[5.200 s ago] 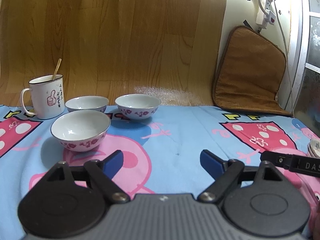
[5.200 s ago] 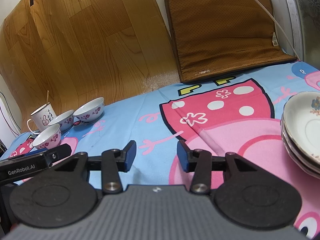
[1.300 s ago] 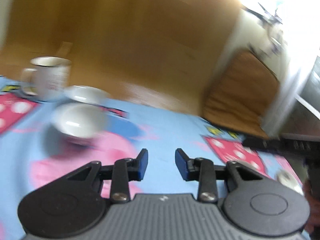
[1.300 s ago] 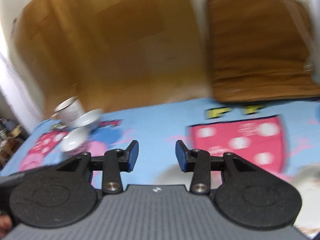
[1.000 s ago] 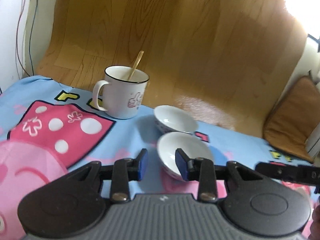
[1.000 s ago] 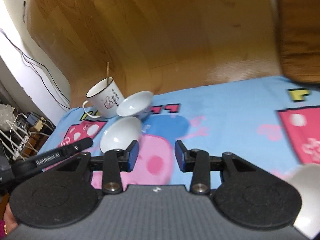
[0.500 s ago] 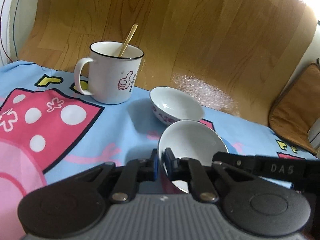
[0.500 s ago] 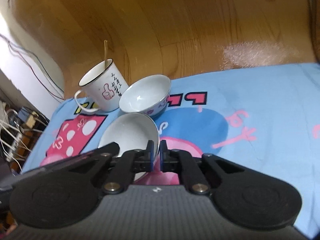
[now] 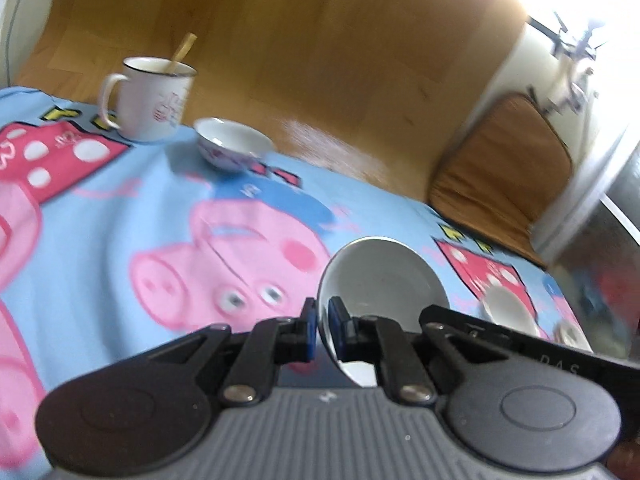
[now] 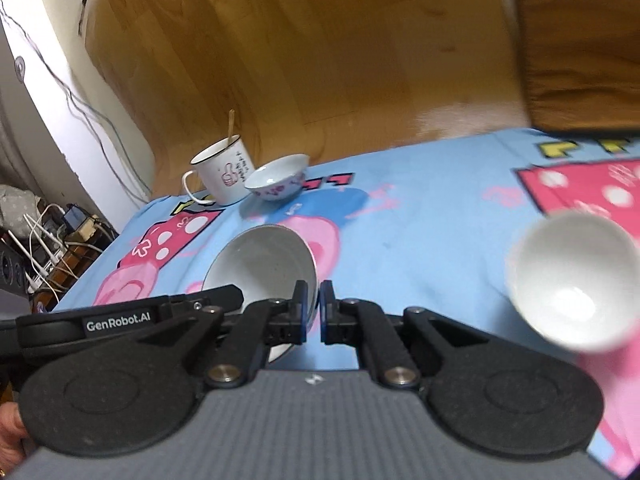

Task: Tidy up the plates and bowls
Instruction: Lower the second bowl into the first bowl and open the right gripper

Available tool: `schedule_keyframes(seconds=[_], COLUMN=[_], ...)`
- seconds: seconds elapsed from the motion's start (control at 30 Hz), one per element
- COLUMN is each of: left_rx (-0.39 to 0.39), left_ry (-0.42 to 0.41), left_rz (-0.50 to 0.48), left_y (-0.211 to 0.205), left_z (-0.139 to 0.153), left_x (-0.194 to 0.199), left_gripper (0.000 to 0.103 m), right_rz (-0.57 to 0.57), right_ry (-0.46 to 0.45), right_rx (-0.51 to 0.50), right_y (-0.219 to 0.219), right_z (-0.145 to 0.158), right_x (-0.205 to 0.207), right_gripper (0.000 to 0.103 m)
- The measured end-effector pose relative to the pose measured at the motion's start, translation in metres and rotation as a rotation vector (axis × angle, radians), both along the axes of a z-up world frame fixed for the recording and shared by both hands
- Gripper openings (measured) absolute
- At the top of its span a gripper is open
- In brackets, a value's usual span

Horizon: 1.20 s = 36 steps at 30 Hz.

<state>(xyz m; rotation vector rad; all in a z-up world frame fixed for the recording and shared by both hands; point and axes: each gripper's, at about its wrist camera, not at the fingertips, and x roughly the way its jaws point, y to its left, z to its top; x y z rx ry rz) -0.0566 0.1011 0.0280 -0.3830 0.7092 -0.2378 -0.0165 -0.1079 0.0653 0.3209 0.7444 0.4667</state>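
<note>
Here, nearest to us, the left gripper (image 9: 323, 328) has its jaws closed on the left rim of the lifted bowl (image 9: 380, 280), blue pads either side of the thin wall. We hold it by the edge because the rim is the only part narrow enough for these fingers. The bowl hangs tilted, its mouth turned towards us, clear of the cartoon cloth (image 9: 120, 220).

From the other side, the right gripper (image 10: 314, 312) has its jaws drawn almost together at the opposite rim of the same bowl (image 10: 260, 268). We think the rim is pinched there, though the slit between the pads is too narrow and dim to be sure. A grip on both edges would keep the bowl from swinging as it travels.

Just beyond, to the right, a second bowl (image 10: 572, 280) shows as a white blur. We cannot tell what it rests on. It looks like the place to nest the lifted one, which would explain the carry in that direction.

Further back a third bowl (image 9: 234, 152) stands on the cloth beside the mug (image 9: 152, 100), untouched. Behind everything lie the wood-grain board (image 9: 320, 60) and the brown cushion (image 9: 504, 160).
</note>
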Motion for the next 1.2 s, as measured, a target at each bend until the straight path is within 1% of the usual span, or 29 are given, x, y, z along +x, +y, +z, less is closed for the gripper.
schedule_keyframes(seconds=[0.1,0.2,0.27,0.37,0.43,0.53,0.67,0.73,0.83,0.97,1.03,1.1,1.17,1.2], left_rx=[0.023,0.037,0.056,0.074,0.072,0.070,0.122,0.142,0.160,0.173,0.174,0.175,0.170,0.167], left_ry=[0.011,0.036,0.038,0.027,0.013,-0.012,-0.051,-0.045,-0.013,0.013,0.009,0.004,0.000,-0.006], left_rz=[-0.048,-0.105,-0.144,-0.194,-0.222,-0.255,-0.284,-0.299,-0.307,-0.300,-0.305,-0.312,-0.312,-0.310], left_y=[-0.023,-0.045,-0.059,-0.079,-0.091,-0.108,-0.140,-0.154,-0.168,-0.176,-0.176,-0.176,-0.174,-0.172], left_z=[-0.003,-0.009,-0.010,-0.005,0.003,0.017,0.030,0.030,0.021,0.012,0.012,0.014,0.016,0.017], left_x=[-0.009,-0.016,-0.018,-0.017,-0.013,0.001,0.025,0.038,0.056,0.066,0.067,0.066,0.066,0.064], left_gripper=[0.008,0.008,0.008,0.008,0.009,0.009,0.009,0.010,0.011,0.011,0.013,0.015,0.018,0.018], right_rz=[-0.042,-0.094,-0.131,-0.179,-0.211,-0.250,-0.305,-0.330,-0.356,-0.365,-0.370,-0.376,-0.380,-0.387], right_ry=[-0.007,0.011,0.026,0.020,-0.013,-0.088,-0.136,-0.140,-0.119,-0.105,-0.117,-0.124,-0.125,-0.128], right_rx=[0.000,0.024,0.037,0.054,0.057,0.040,0.010,-0.002,-0.006,-0.021,-0.030,-0.028,-0.023,-0.024], right_y=[-0.019,-0.041,-0.055,-0.071,-0.080,-0.090,-0.104,-0.112,-0.123,-0.127,-0.127,-0.130,-0.131,-0.131], right_z=[-0.003,-0.011,-0.017,-0.017,-0.010,0.002,0.006,0.003,-0.007,-0.017,-0.019,-0.020,-0.019,-0.019], right_x=[-0.020,-0.037,-0.047,-0.058,-0.064,-0.062,-0.046,-0.039,-0.027,-0.021,-0.020,-0.019,-0.018,-0.019], right_gripper=[0.008,0.009,0.009,0.009,0.009,0.009,0.009,0.009,0.009,0.010,0.015,0.016,0.027,0.040])
